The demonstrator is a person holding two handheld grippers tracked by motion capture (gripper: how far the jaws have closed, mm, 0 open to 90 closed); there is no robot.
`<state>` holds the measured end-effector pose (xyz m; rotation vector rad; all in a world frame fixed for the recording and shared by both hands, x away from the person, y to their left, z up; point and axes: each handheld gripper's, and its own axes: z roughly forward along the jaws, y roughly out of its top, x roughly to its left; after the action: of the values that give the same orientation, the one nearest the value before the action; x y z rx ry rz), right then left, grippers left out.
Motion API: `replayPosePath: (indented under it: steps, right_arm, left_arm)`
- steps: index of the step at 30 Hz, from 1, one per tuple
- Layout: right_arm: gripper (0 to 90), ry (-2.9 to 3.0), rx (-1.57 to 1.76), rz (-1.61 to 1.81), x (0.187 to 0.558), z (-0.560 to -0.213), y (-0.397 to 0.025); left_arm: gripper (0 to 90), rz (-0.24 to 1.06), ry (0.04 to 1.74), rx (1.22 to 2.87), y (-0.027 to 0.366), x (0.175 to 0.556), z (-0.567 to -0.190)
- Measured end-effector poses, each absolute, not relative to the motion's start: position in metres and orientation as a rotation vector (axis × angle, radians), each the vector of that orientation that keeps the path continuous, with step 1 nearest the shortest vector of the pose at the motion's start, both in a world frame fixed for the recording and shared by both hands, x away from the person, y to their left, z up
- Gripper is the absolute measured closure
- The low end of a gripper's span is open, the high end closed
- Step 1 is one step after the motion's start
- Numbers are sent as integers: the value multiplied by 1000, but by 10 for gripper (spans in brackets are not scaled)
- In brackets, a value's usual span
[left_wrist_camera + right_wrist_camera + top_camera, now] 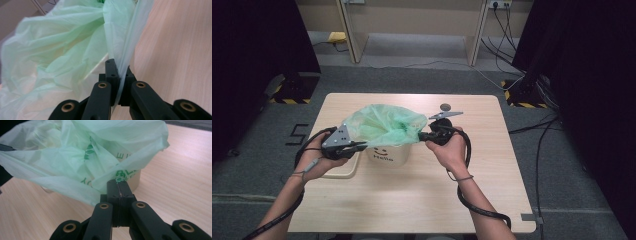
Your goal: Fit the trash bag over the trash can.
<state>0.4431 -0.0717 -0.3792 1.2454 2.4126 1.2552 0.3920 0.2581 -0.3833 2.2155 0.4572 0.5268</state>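
Left gripper [360, 145] and right gripper [421, 136] are each clenched on opposite edges of the green bag [384, 125], stretched between them over the bin [388, 154] on the surface [422, 190], evidently to line it.

The bag [384, 125] over the bucket is pale translucent green, with darker green print on it, letters and a small leaf mark. The bucket [389, 155] under the bag is cream white with a dark smiley face and small dark lettering. Both tongs, left [119, 75] and right [118, 188], are matt black with brass-coloured rivets. The desk [492, 165] beneath the bucket is light wood grain, and the floor around it grey
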Motion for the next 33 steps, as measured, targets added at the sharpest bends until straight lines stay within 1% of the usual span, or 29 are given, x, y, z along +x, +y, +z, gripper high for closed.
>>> replayPosePath:
  steps: [9,15,18,19,21,23,25,29,33]
  right_arm:
    - [900,2484,1278,1130,446,-400,-69]
    - [900,2511,1301,1042,450,-413,-68]
    - [900,2505,1318,1012,452,-417,-69]
    - [900,2502,1311,1013,452,-417,-70]
    - [846,2492,1310,1011,453,-417,-71]
    - [766,2487,1296,1013,453,-416,-74]
    - [679,2471,1278,1019,452,-414,-79]
    - [552,2466,1263,1063,451,-407,-90]
    - [502,2463,1252,1129,448,-395,-102]
  left_arm:
    - [884,466,449,2306,255,391,-407]
    - [869,424,462,2328,257,391,-416]
    - [836,421,468,2318,259,389,-415]
    - [799,422,471,2306,260,388,-414]
    - [694,412,490,2274,262,385,-410]
    - [583,397,502,2244,265,381,-404]
    - [508,373,514,2214,268,376,-398]
    - [444,368,523,2148,278,369,-385]
    - [432,371,562,2060,293,373,-372]
